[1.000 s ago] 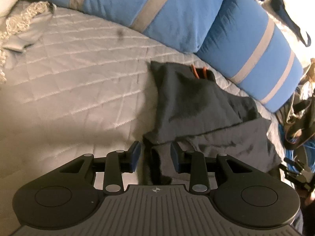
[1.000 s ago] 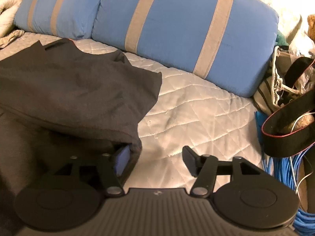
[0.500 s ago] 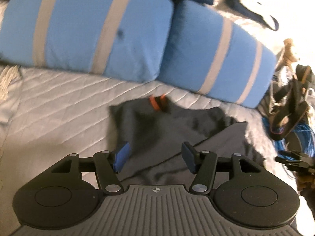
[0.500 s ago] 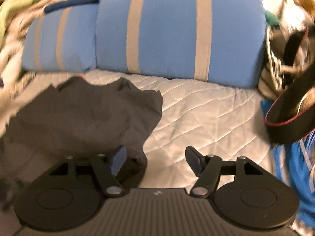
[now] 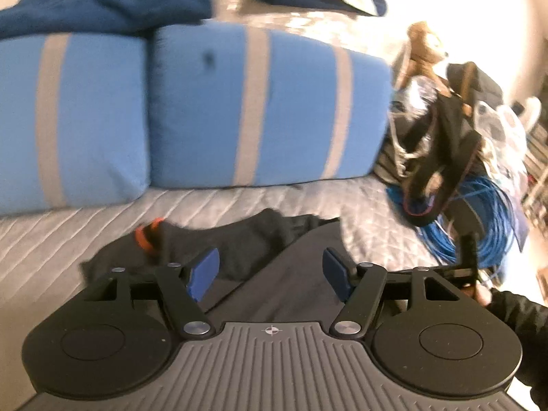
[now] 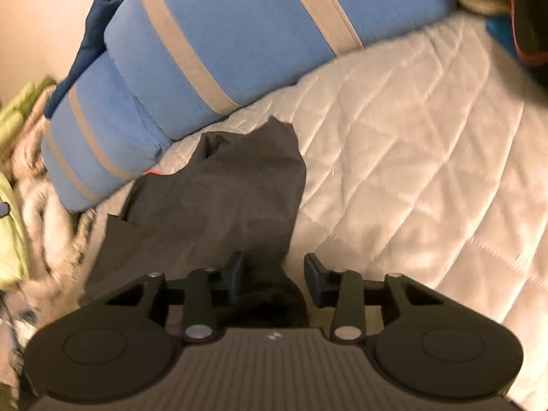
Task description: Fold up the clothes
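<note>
Garment dark, blurred, near edge hidden by grippers | left gripper spread wide | right gripper apart, straddling fabric

garment on quilt, before pillows

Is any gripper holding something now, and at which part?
Nothing is held. The left gripper is open above the dark garment. The right gripper is open too, with the garment's edge between its jaws, not pinched.
</note>
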Motion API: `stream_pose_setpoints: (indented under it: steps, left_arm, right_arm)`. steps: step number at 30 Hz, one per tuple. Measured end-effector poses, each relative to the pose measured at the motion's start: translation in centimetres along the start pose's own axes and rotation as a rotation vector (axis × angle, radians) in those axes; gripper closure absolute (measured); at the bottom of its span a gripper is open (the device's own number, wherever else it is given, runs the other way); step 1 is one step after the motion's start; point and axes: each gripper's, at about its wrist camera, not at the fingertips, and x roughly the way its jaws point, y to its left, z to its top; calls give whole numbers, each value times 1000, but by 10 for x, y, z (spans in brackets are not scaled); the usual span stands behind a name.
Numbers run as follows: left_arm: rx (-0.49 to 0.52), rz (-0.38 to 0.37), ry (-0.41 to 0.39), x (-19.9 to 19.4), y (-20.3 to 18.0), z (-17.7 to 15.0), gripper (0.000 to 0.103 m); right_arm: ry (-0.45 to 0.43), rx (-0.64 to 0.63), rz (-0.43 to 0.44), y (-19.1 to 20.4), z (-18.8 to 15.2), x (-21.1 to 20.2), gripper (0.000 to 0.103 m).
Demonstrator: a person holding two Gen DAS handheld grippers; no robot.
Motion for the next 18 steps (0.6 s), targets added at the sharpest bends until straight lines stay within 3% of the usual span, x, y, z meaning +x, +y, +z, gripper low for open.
stream_pose_setpoints:
  steps: [5, 7, 9, 18]
  left_arm:
    - [87, -8, -22, 38, -31, 10, 37]
    - [101, -1, -33, 58, -39, 14, 36]
    - [98, 10, -37, 77, -45, 16, 36]
    - [169, -72, 1, 168, -66, 11, 37]
  right_arm:
    - [-3, 32, 45, -9, -3, 2, 65]
    - [3, 23, 58, -9, -5, 1, 77]
    - [12, -7, 57, -8, -8, 1, 83]
    - [-14, -65, 46, -6, -17, -2, 85]
